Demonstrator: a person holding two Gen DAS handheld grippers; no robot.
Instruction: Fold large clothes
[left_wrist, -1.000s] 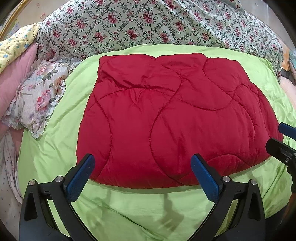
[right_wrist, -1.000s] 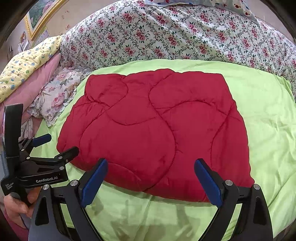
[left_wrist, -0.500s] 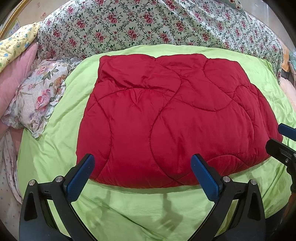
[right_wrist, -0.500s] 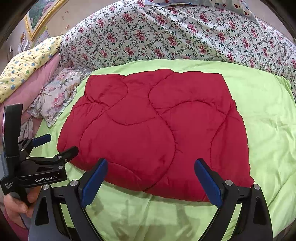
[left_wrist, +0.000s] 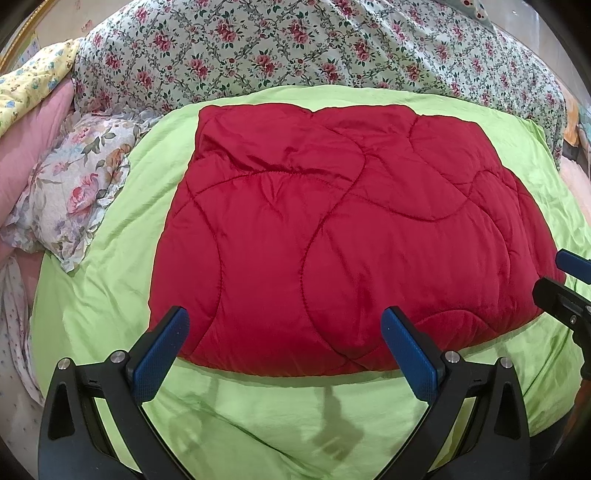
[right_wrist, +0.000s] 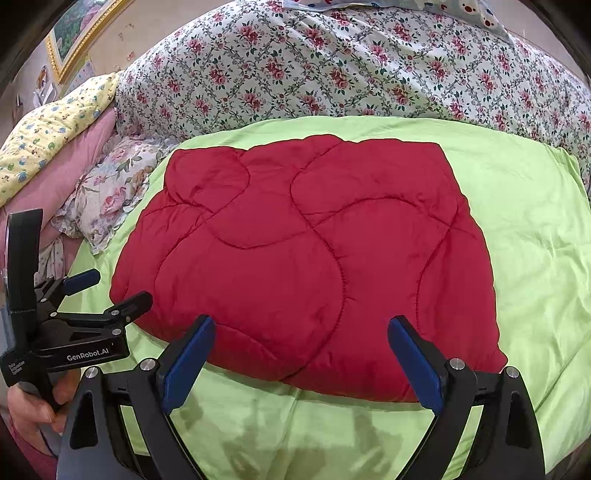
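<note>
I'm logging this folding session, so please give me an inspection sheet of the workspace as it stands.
Surface: green sheet on a bed, wrinkled.
Job's things: red quilted item lying folded and flat, nothing touching it.
Clutter: floral pillow left of it.
Grippers: left gripper and right gripper both open, empty, hovering near its front edge.
Cables: nothing seen.
Surroundings: rose-print bedding behind; framed picture on the wall.

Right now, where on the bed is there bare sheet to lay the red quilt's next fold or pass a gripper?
Bare green sheet runs right of the red quilt, up to the rose-print bedding. Another bare strip lies along the near edge, under the open left gripper and right gripper. The left side is crowded: a floral pillow presses close.
</note>
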